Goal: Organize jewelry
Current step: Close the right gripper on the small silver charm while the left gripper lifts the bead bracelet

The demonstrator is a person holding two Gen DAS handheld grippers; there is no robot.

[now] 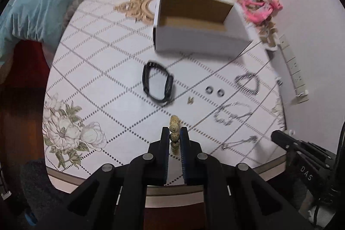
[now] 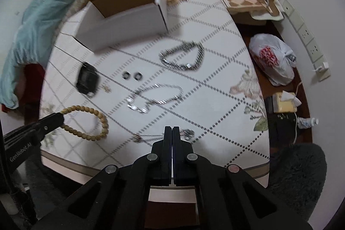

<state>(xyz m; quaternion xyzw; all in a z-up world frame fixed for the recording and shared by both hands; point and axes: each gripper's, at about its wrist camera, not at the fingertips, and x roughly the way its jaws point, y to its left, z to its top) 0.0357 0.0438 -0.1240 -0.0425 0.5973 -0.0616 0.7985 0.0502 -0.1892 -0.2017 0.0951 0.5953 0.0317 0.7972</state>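
Left gripper (image 1: 174, 133): clamped on the wooden bead bracelet (image 2: 86, 122), a bead pinched between its two fingers near the near edge of the table (image 1: 86, 70).
Bracelet lie: in the right wrist view the loop spreads out to the right of the left gripper's tip, seemingly just above the cloth; the held bead is at the loop's left end.
Right gripper (image 2: 172, 133): fingers pressed together with nothing visibly between them, poised over a thin chain (image 2: 163, 135) at the near edge.
Box (image 1: 198, 21): open, white outside and brown inside, at the far side of the table, nearly straight ahead of the left gripper.
Between: black watch (image 1: 157, 83) and two small rings (image 1: 214, 91) lie on the way.
Key relation: the left gripper holds the bracelet and probably must carry it far and slightly right, lifted over the near wall.
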